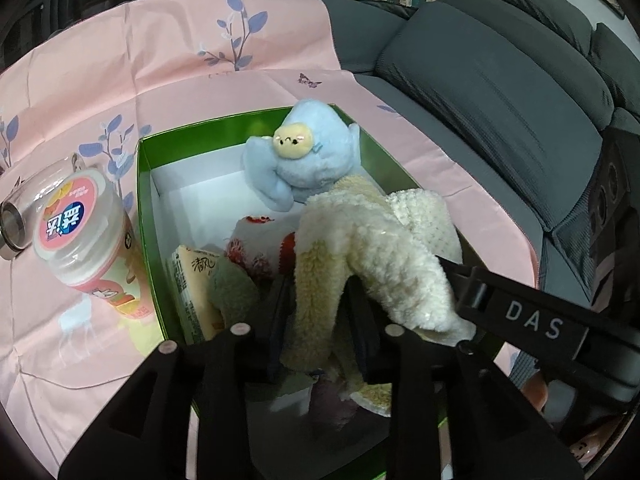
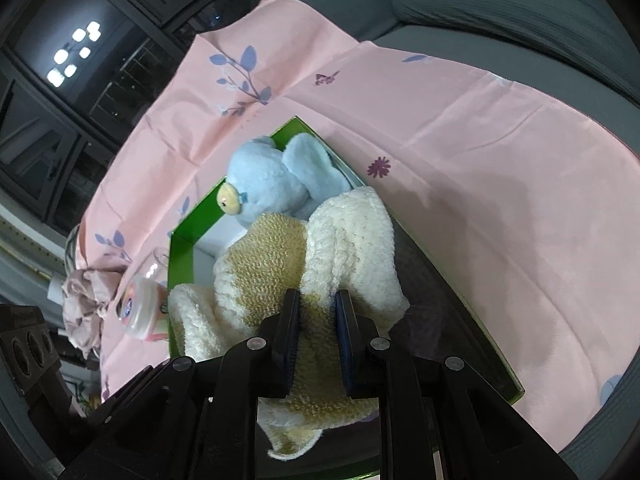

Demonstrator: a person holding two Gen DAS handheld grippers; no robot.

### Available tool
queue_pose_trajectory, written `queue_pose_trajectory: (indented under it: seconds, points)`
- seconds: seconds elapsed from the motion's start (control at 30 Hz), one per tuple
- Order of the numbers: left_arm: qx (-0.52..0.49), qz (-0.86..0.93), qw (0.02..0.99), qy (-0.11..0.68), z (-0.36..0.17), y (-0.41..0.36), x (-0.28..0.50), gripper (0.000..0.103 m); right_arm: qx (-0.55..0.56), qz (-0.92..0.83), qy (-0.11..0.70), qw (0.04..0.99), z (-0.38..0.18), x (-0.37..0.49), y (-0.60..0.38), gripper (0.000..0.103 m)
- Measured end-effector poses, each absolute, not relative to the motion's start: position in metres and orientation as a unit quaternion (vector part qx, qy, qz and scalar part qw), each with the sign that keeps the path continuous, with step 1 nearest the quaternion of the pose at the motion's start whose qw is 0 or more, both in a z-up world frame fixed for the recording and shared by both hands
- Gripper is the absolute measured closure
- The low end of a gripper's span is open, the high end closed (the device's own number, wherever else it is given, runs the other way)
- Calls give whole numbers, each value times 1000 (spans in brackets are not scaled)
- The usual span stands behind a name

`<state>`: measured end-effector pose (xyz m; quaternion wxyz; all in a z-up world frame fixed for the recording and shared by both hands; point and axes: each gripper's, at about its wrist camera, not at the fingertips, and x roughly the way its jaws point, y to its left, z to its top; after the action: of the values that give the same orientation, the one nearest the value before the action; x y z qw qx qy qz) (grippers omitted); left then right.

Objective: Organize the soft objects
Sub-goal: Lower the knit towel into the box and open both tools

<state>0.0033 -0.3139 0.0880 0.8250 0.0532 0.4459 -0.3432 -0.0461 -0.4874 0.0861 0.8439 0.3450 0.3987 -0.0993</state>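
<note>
draping over the near wall of the green box [image 1: 149, 216], the cream fleece towel [image 1: 360, 248] hung partly inside and partly out, its folds piled against the blue plush toy [image 1: 308, 152] that sat in the box's far corner. the box stood on a counter covered by a pink floral cloth [image 1: 120, 60], with a grey sofa [image 1: 500, 92] beyond the box. just outside the box's left wall lay a clear plastic jar [image 1: 80, 232] on its side.

the towel looked light, floppy and thick-piled; it would likely sag and trail from any single pinch, so a hold on a bunched fold near its middle seemed safer than one at a corner. the right hand-held gripper [image 2: 316, 320] was pinching a tan fold of it, pads pressed into the pile. the left hand-held gripper [image 1: 316, 308] had its jaws partly spread with a strip of towel hanging between them, and the pads did not appear to press on it.

inside the box, under the towel, a tissue pack [image 1: 192, 292], something green and fluffy [image 1: 232, 284] and a red-and-white item [image 1: 260, 248] were only partly visible; what the last two were could not be told. the box's near end was hidden by the towel and both tools.
</note>
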Motion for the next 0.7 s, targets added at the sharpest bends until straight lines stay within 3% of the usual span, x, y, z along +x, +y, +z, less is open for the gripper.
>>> queue_pose_trajectory:
  seconds: [0.1,0.37,0.5,0.57,0.7]
  points:
    - [50,-335,829,446,86,-312,6,56,345,-109,401,842,85,-47,-489,85]
    - [46,-326,836,439,94,-305,3,41,346,-114,403,840,85,-50,-492,84]
    - [43,-329,846,417,107,-298,-7,39,341,-117,397,844,90,-53,-491,76]
    - [45,-325,853,406,114,-293,-10,34,339,-115,392,847,93,-55,-490,63]
    - [32,-329,863,383,131,-278,-20,21,340,-114,380,853,100,-59,-490,54]
